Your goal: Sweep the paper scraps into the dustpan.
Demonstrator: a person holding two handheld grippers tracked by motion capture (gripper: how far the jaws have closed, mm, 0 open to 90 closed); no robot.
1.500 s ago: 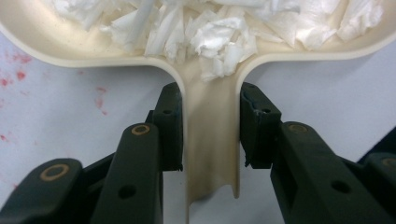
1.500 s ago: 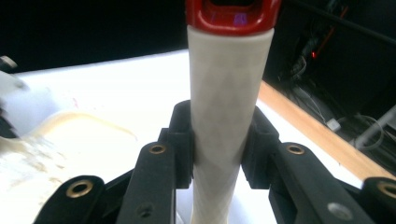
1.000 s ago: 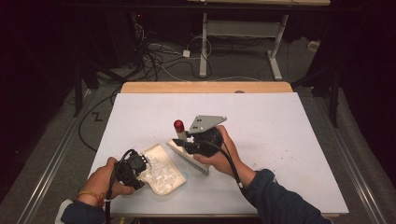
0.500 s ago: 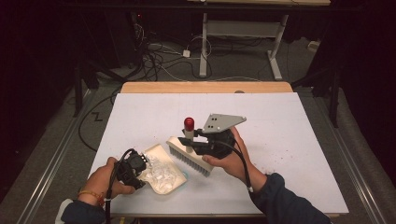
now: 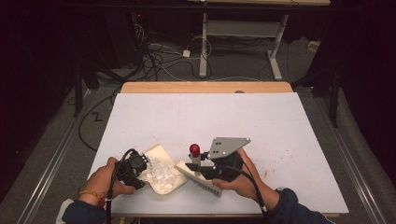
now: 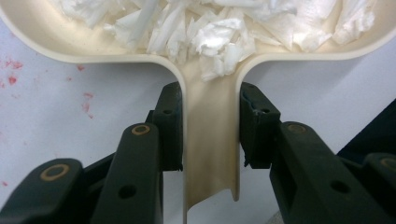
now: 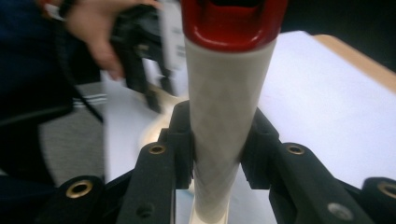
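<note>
A cream dustpan lies at the table's front left, with white crumpled paper scraps in its tray. My left gripper is shut on the dustpan handle, one jaw on each side. To its right, a white hand brush with a red-tipped handle rests its bristle head next to the pan's open edge. My right gripper is shut on the brush handle, and the red cap stands above the jaws. In the high view the right gripper carries a grey plate.
The white table has faint red specks at the right and a wooden strip along its far edge. Behind it, cables and a desk frame stand on the floor. Both forearms come in from the front edge.
The right gripper has carried the brush to the right along the pan's open edge, the handle turning more upright. The left gripper and dustpan have stayed put.
</note>
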